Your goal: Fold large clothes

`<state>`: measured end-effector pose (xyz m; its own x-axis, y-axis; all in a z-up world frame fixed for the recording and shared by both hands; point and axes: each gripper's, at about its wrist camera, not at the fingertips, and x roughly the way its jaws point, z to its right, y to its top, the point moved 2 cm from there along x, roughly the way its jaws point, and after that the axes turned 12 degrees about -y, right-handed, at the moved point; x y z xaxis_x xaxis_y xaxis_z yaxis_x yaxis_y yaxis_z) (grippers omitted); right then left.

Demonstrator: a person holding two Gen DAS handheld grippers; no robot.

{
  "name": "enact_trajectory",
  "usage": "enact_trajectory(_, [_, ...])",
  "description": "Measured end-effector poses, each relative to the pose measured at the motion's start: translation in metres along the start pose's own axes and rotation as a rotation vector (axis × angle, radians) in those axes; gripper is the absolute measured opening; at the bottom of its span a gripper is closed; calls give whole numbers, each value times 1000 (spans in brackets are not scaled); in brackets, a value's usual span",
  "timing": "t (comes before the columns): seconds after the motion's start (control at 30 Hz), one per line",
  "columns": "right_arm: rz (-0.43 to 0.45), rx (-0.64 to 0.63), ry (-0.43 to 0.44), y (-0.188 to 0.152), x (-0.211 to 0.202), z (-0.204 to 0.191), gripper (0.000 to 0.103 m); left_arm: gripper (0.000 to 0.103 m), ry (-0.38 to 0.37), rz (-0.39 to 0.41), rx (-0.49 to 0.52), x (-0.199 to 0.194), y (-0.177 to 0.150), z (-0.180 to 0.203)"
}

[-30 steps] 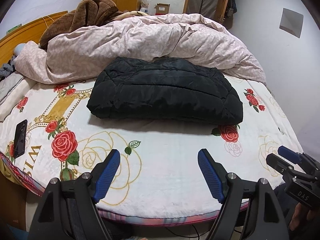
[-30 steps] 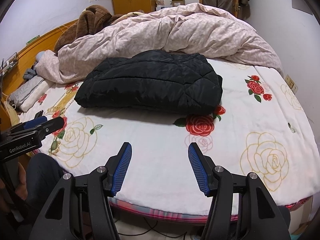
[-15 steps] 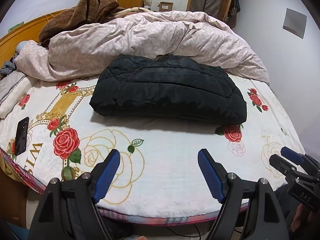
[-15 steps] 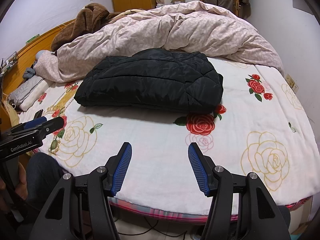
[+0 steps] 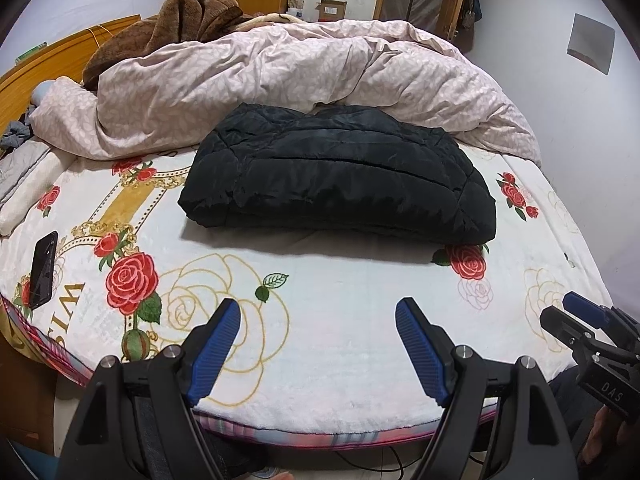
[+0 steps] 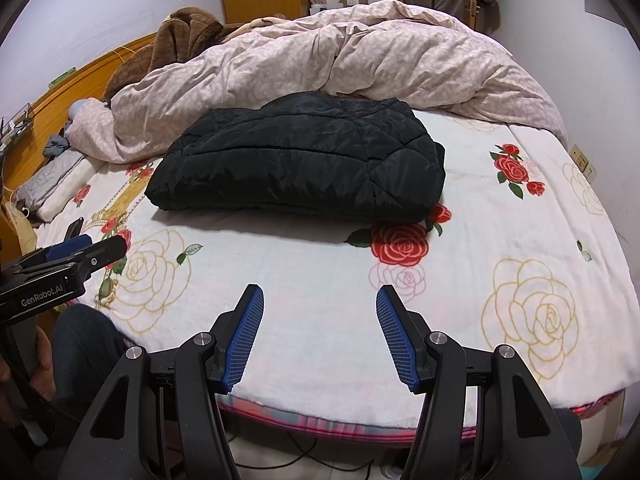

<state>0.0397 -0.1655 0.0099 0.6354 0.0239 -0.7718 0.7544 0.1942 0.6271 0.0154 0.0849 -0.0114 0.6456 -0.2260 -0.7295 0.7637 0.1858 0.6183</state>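
A black quilted jacket [image 5: 340, 176] lies folded into a thick rectangle in the middle of the bed; it also shows in the right wrist view [image 6: 300, 164]. My left gripper [image 5: 318, 316] is open and empty, hanging over the bed's near edge, well short of the jacket. My right gripper [image 6: 319, 304] is open and empty too, over the near edge. The right gripper also shows at the lower right of the left wrist view [image 5: 576, 316], and the left gripper at the left of the right wrist view [image 6: 86, 252].
The bed has a white rose-print sheet [image 5: 320, 344]. A pink duvet [image 5: 280, 76] is heaped behind the jacket, with a brown blanket [image 5: 180, 20] on it. A black phone [image 5: 43, 268] lies at the bed's left edge. Folded grey clothes [image 6: 52, 184] lie far left.
Both grippers have tilted slightly, so the bed and jacket sit a little lower in both views. The jacket has not moved. Both grippers stay open.
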Motion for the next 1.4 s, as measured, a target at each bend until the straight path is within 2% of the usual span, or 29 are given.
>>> enact_trajectory(1.4, [-4,0,-1,-1,0,-3,59,82,20,-7,4,0,-2,-3])
